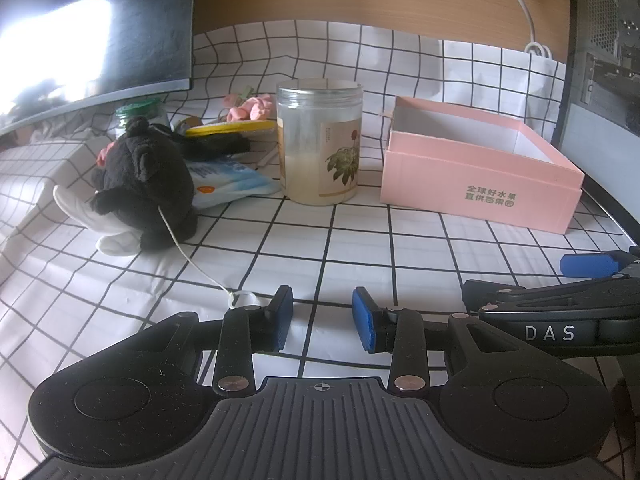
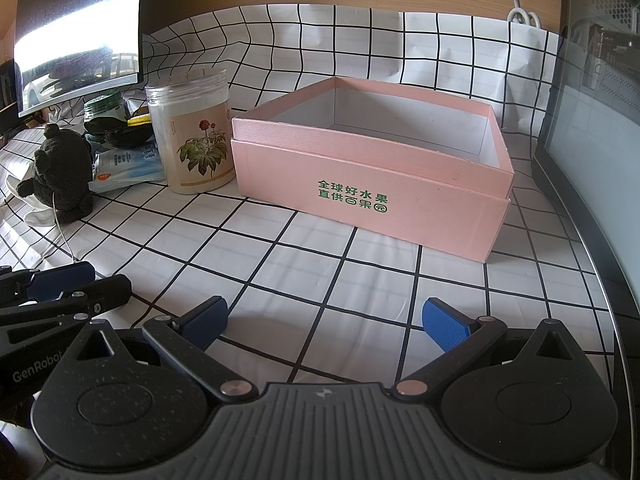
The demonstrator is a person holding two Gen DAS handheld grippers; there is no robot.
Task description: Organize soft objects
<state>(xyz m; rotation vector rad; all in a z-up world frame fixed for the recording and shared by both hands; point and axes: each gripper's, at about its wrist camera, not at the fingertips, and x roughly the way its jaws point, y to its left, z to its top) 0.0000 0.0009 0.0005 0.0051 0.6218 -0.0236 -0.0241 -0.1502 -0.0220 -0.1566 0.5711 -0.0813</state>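
A black plush bear [image 1: 146, 184] with a thin white cord sits on the checked cloth at the left, on a white soft item [image 1: 96, 216]; it also shows in the right wrist view [image 2: 60, 176]. A small pink soft toy [image 1: 252, 107] lies behind the jar. An open, empty pink box [image 1: 476, 176] stands at the right, seen close in the right wrist view [image 2: 372, 184]. My left gripper [image 1: 322, 318] is open and empty, low over the cloth in front of the jar. My right gripper [image 2: 324, 324] is open wide and empty, in front of the box.
A clear plastic jar [image 1: 320, 144] with a flower label stands between bear and box. A blue-white packet [image 1: 228, 180], a yellow-rimmed item [image 1: 232, 128] and a green-lidded jar [image 1: 140, 114] lie behind the bear. A monitor [image 1: 92, 32] stands at back left, a computer case [image 1: 604, 60] at right.
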